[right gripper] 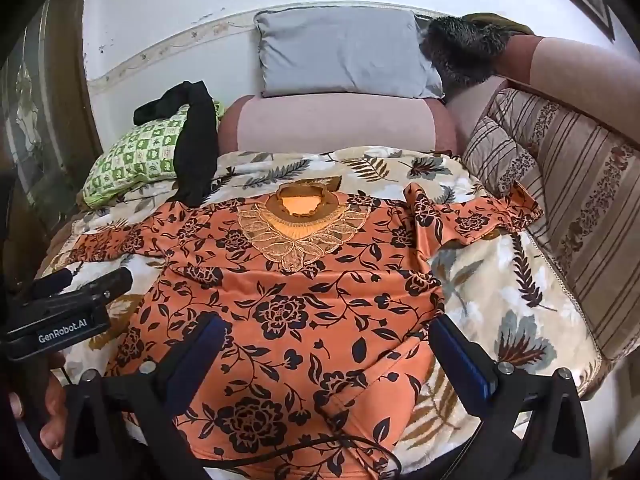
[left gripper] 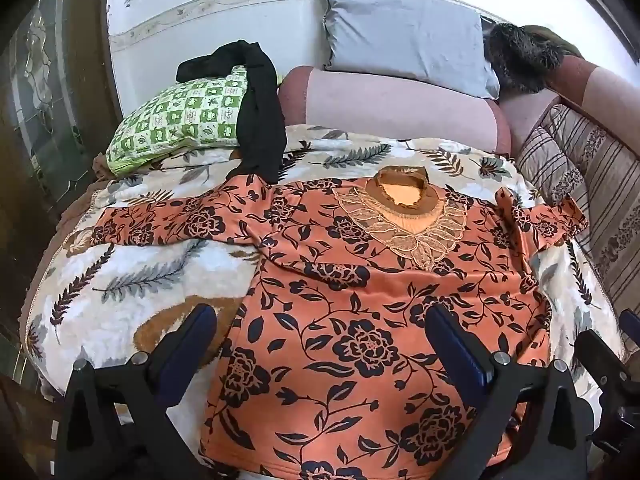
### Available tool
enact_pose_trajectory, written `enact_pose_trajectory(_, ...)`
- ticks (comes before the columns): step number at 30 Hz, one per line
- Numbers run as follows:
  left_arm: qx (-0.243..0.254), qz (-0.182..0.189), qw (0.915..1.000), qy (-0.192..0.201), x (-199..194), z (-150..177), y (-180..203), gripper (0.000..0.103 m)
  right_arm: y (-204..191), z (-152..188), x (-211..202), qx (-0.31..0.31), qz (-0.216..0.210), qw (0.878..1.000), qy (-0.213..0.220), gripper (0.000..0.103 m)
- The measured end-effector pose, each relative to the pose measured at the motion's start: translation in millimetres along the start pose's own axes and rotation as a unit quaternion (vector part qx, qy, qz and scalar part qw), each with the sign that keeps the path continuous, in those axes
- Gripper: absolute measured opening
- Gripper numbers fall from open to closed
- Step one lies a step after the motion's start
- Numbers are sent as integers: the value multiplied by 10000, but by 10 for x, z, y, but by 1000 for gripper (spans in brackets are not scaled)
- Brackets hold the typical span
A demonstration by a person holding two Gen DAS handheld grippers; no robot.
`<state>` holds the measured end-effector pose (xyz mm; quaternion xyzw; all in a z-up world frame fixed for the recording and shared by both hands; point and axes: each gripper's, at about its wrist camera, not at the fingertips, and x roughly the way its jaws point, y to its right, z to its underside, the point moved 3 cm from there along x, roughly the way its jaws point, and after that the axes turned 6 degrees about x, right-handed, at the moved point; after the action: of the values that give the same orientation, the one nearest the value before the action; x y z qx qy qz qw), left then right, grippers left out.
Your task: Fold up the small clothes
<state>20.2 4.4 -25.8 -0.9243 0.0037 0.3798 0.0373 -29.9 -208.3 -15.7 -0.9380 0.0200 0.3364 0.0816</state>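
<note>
An orange top with black flowers [left gripper: 360, 320] lies spread flat, front up, on a leaf-print blanket [left gripper: 132, 280]; its lace collar [left gripper: 404, 220] points away and both sleeves are stretched out sideways. It also shows in the right wrist view [right gripper: 288, 308]. My left gripper [left gripper: 320, 316] is open and empty above the top's lower left part. My right gripper [right gripper: 328, 328] is open and empty above the top's lower right part. The left gripper's body [right gripper: 60, 312] shows at the left of the right wrist view.
A black garment [left gripper: 256, 120] drapes over a green checked pillow [left gripper: 176, 116] at the back left. A pink bolster [left gripper: 400, 104] and grey pillow [left gripper: 404, 36] lie behind. A striped cushion [right gripper: 560, 184] lines the right side. A black cable [right gripper: 320, 448] crosses the top's hem.
</note>
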Motion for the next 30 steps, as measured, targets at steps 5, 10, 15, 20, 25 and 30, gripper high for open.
enact_pose_trajectory(5,-32,-30,10000,6,4,-3,-21,103,10,-19,-1,21,21,10000,32,103)
enact_pose_trajectory(10,-61,-75,9999,27,2,28,-35,103,6,-40,7,27,43,10000,63,103)
enact_pose_trajectory(15,-83,-122,9999,25,-6,35,-56,103,8,-119,37,18,113,9998,141,103)
enact_pose_trajectory(20,-115,-140,9998,4,-16,46,-76,103,30,-202,80,83,191,9996,196,103)
enact_pose_trajectory(25,-139,-150,9998,-15,-19,44,-90,103,15,-255,75,57,221,9994,269,103)
enact_pose_trajectory(30,-149,-154,9998,-31,-17,52,-102,103,-5,-280,64,39,228,9992,321,103)
